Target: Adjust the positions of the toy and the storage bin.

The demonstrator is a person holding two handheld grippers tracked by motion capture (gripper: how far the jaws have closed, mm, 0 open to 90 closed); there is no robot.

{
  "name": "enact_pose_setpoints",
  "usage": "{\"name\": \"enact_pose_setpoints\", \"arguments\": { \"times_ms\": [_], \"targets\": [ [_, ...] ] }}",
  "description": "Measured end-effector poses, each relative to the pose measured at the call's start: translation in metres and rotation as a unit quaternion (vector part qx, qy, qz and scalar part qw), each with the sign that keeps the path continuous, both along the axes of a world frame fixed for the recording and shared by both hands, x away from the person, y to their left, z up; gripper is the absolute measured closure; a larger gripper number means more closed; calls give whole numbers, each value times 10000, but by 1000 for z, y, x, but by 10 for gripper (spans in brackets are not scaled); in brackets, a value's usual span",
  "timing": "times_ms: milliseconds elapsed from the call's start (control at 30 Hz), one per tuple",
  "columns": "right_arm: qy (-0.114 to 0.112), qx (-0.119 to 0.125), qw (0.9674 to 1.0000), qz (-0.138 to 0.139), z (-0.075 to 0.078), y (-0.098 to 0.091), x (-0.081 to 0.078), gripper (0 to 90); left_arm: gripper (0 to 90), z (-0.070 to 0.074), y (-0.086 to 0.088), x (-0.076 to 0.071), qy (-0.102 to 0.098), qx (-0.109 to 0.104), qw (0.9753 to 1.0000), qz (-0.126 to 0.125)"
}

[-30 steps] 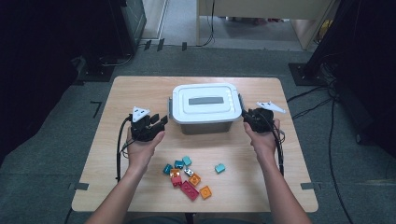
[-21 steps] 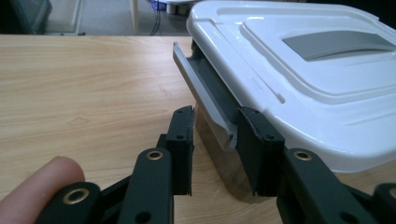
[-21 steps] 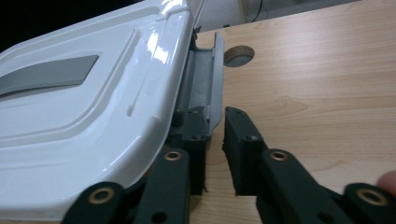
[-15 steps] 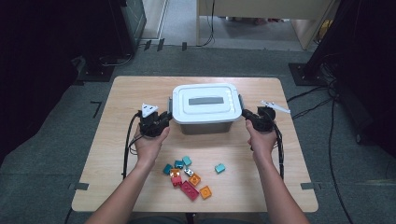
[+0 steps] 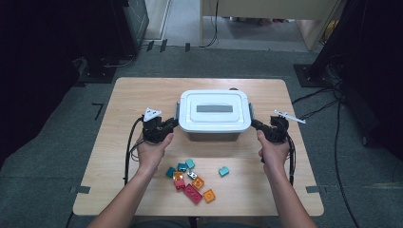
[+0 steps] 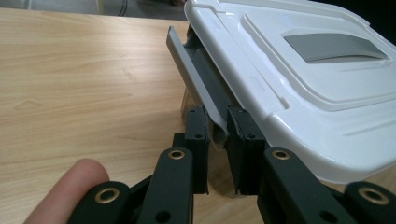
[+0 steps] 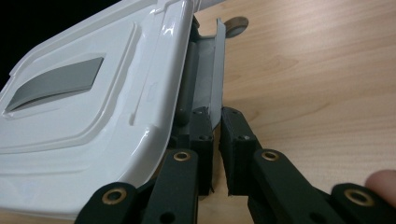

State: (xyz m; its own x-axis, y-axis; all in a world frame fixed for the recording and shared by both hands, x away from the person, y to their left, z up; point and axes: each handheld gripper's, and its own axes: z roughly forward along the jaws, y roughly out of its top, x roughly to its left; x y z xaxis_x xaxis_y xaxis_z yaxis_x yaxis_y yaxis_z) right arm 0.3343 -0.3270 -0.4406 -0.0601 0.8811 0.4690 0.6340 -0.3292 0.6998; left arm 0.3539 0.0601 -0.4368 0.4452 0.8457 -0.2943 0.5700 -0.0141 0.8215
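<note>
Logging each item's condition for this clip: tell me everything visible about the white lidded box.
The white box stands upright mid-table, its glossy plastic-looking lid closed, with rounded corners and a grey recessed panel in the centre. A grey latch flap hangs at each short side. The left claw is shut on the left latch, and the right claw is shut on the right latch. Both flaps are angled outward from the lid. Coloured blocks lie apart, nearer the person.

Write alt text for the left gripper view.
The left gripper is shut on the grey side latch of a white lidded box, which stands on a wooden table. A fingertip shows at lower left.
</note>
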Motion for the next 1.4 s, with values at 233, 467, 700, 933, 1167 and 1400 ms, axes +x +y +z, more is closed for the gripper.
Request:
{"name": "enact_pose_setpoints", "arguments": {
  "times_ms": [233,467,700,933,1167,1400],
  "targets": [
    [81,202,9997,62,-1,5,-19,863,826,2,8,-18,18,117,9999,-30],
    [221,326,9988,301,2,20,-27,859,830,2,28,-26,171,-29,9998,73],
    [270,364,9976,524,3,36,-33,855,829,3,53,-41,273,-89,9995,121],
    [290,444,9960,723,0,49,-50,851,827,4,68,-61,298,-118,9994,110],
    [204,425,9959,770,-2,54,-60,844,827,2,73,-65,224,-125,9995,164],
    [-196,-46,9967,781,3,59,-68,564,537,5,79,-74,-239,134,9986,454]
  ]
}}
